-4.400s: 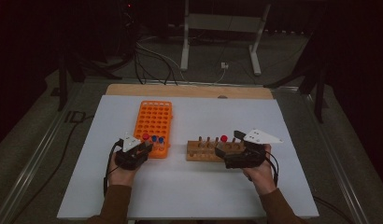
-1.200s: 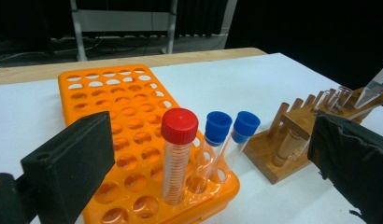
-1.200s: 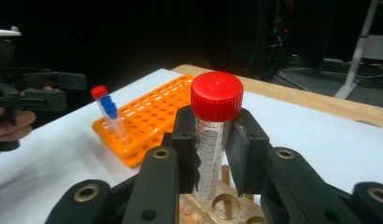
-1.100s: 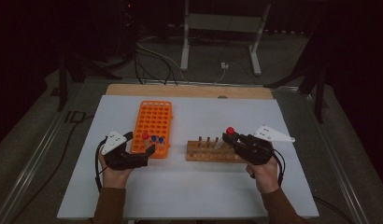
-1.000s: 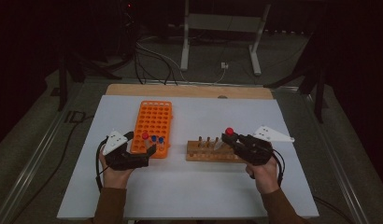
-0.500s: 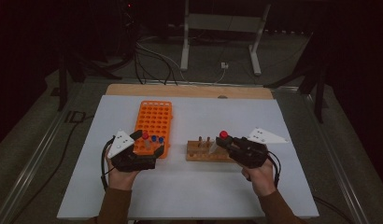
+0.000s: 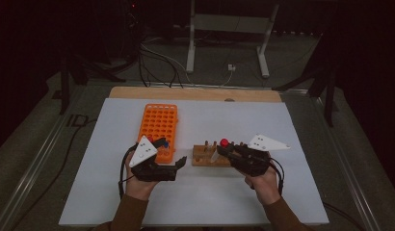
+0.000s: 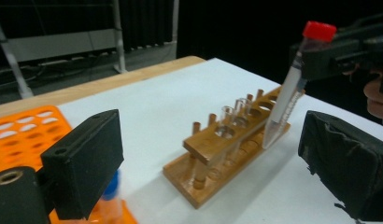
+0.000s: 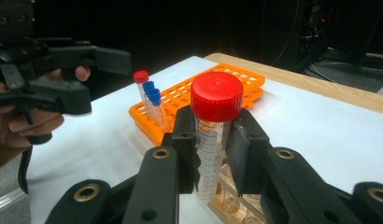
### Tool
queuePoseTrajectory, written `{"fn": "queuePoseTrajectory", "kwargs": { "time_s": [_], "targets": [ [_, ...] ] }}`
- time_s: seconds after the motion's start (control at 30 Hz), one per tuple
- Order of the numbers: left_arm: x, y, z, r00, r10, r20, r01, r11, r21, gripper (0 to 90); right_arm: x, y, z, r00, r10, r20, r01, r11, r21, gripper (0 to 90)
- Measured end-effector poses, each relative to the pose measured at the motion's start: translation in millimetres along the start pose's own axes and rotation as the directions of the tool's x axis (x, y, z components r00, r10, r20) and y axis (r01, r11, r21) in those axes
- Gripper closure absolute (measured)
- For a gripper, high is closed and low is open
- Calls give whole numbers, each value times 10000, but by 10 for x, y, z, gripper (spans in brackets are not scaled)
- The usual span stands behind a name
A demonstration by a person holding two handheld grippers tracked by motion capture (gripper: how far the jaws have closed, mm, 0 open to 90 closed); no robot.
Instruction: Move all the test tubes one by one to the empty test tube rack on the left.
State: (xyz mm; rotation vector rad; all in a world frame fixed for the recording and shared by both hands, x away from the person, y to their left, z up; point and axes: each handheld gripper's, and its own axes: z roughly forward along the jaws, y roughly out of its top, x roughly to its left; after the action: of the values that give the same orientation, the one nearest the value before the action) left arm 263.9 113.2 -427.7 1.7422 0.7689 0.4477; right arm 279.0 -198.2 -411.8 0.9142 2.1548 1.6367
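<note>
We see the left gripper (image 7: 178, 162) has moved away from the orange plastic rack (image 7: 158, 123) toward the wooden rack (image 7: 205, 157), its empty jaws closing a little.

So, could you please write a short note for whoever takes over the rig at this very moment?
Right hand-held gripper: shut on a red-capped tube, which it holds tilted, tip low by the wooden rack.
Left hand-held gripper: open with nothing between the jaws, which have just been closing a little; it sits between the orange rack and the wooden rack.
Orange rack: one red-capped and two blue-capped tubes stand at its near end.
Wooden rack: one clear uncapped tube stands in it.
Done: the red-capped tube is picked up.
Left: probably to seat it in a wooden rack hole; it is not yet in.
</note>
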Motion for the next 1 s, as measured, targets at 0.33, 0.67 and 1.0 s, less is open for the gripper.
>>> {"fn": "queuePoseTrajectory", "kwargs": {
  "time_s": [0.33,0.67,1.0],
  "targets": [
    [-233,-89,264,9964,457,719,-521,9945,906,156,72,-28,73,9995,-102,-308,111,9995,282,745],
    [-408,-152,410,9893,701,1279,-854,9893,1184,305,209,-89,198,9967,-358,-731,410,9966,708,745],
    [-471,-169,437,9853,917,1441,-1094,9868,1196,625,299,-137,274,9940,-467,-986,560,9941,932,745]
  ]
}}
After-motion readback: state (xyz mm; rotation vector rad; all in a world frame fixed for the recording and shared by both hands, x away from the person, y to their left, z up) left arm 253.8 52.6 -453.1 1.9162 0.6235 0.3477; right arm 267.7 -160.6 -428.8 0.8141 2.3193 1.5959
